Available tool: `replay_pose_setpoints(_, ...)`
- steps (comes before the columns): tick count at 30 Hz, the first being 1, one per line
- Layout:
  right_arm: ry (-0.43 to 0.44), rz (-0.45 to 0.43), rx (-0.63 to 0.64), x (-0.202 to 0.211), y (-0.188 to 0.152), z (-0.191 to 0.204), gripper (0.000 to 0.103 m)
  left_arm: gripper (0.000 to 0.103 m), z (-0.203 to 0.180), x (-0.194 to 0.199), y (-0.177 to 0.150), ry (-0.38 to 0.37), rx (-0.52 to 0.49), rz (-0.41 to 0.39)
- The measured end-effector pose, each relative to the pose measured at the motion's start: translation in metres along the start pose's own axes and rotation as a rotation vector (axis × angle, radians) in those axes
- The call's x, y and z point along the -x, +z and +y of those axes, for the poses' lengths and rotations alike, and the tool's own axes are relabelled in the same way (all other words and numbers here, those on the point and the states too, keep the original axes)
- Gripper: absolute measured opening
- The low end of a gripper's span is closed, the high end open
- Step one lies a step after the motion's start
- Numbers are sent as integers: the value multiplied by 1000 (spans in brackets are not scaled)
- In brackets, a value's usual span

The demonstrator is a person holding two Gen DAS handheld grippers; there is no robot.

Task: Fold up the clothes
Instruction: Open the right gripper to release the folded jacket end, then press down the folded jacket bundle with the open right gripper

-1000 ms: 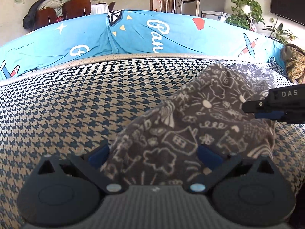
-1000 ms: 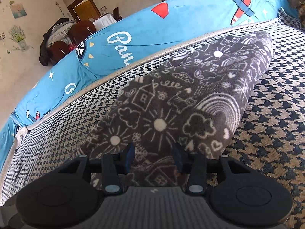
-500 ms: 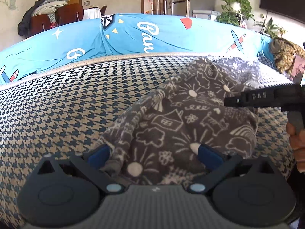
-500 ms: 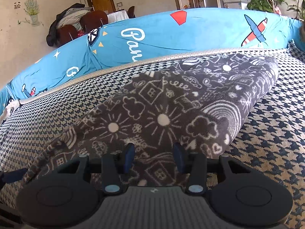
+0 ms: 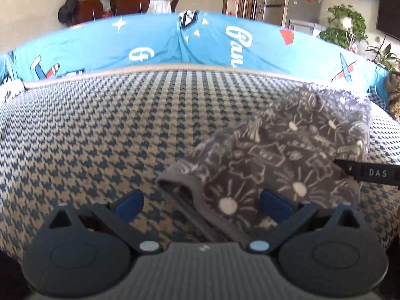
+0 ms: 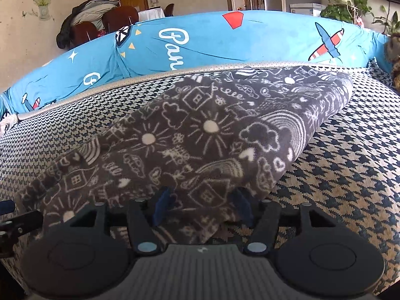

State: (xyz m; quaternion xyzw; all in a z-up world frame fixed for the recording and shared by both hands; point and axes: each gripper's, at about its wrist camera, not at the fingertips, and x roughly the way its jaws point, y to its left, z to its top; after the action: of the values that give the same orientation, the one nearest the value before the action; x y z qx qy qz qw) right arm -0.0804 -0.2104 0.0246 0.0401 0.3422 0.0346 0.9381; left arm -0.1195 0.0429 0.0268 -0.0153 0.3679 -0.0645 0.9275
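A folded grey fleece garment (image 5: 295, 155) with white doodle print lies on the houndstooth cushion (image 5: 100, 137). My left gripper (image 5: 200, 202) is open; the garment's near left corner lies between its blue pads and looks loose. My right gripper (image 6: 202, 203) has its pads close together, pinching the garment's (image 6: 212, 135) near edge. The right gripper's finger (image 5: 370, 173) shows at the right of the left wrist view, over the garment. The left gripper's tip (image 6: 15, 221) shows at the left edge of the right wrist view.
A blue printed cover (image 5: 225, 42) runs along the back of the cushion (image 6: 350, 175). A brown furry thing (image 5: 393, 95) sits at the far right. Chairs (image 6: 107, 22), a fridge and plants stand in the room behind.
My left gripper has shifted left, so the garment now fills only the right half of its gap. The right gripper has levelled out and still pinches the near edge.
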Motion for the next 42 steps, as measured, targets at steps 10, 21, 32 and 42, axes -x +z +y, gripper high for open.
replay_pose_setpoints(10, 13, 26, -71, 1, -1, -8, 74, 103, 10, -7, -6, -24, 53, 49)
replay_pose_setpoints(21, 18, 28, -117, 7, -2, -12, 76, 103, 10, -11, -6, -29, 38, 64)
replay_pose_setpoints(32, 192, -54, -79, 55, -11, -6, 76, 103, 13, -5, -4, -39, 56, 67)
replay_pose_setpoints(42, 361, -36, 71, 69, -26, 27, 76, 103, 22, -1, -1, -46, 111, 46)
